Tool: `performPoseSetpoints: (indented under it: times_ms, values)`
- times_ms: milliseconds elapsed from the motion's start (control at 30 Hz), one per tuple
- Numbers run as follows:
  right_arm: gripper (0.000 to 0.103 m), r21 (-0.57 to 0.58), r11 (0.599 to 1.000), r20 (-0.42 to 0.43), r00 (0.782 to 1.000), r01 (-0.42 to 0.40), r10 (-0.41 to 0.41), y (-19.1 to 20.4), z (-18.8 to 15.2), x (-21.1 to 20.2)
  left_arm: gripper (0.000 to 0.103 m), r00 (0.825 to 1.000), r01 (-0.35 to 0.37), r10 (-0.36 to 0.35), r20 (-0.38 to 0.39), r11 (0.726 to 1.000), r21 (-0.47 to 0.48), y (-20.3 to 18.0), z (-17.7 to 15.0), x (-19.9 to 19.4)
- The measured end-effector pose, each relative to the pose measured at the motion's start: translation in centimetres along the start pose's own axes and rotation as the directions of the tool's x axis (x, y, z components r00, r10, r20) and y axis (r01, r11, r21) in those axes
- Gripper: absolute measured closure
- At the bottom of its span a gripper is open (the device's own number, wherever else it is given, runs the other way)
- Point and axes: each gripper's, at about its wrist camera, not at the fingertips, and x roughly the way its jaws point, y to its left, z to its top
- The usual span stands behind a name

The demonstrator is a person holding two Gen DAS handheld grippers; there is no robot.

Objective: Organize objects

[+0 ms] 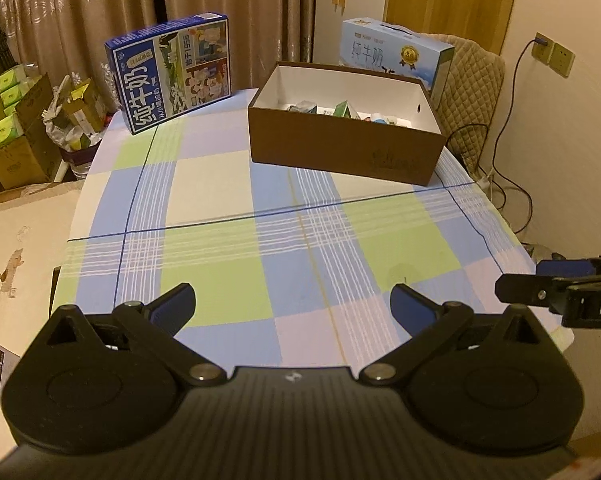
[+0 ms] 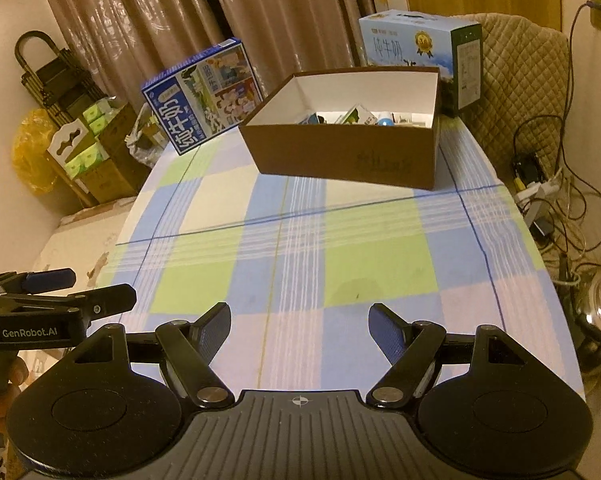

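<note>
A brown cardboard box with a white inside stands at the far side of the checked tablecloth. Several small cartons lie in it. My left gripper hovers open over the near part of the cloth, nothing between its blue pads. My right gripper is also open and empty, well short of the box. Each gripper shows at the edge of the other's view: the right gripper at the right edge, the left gripper at the left edge.
A dark blue milk carton case leans at the far left of the table. A light blue milk case stands behind the box. A padded chair and cables are on the right; tissue boxes on the left.
</note>
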Motion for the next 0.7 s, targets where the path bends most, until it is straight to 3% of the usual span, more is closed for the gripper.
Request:
performPoseSetpoints:
  times_ms: [700]
  values:
    - [0.03,0.002,0.999,-0.004,0.999,0.034,-0.034,1.8,-0.2,1.2,0.001,1.0,0.027,-0.027,0.0,1.0,0.013,1.9,0.1,0.7]
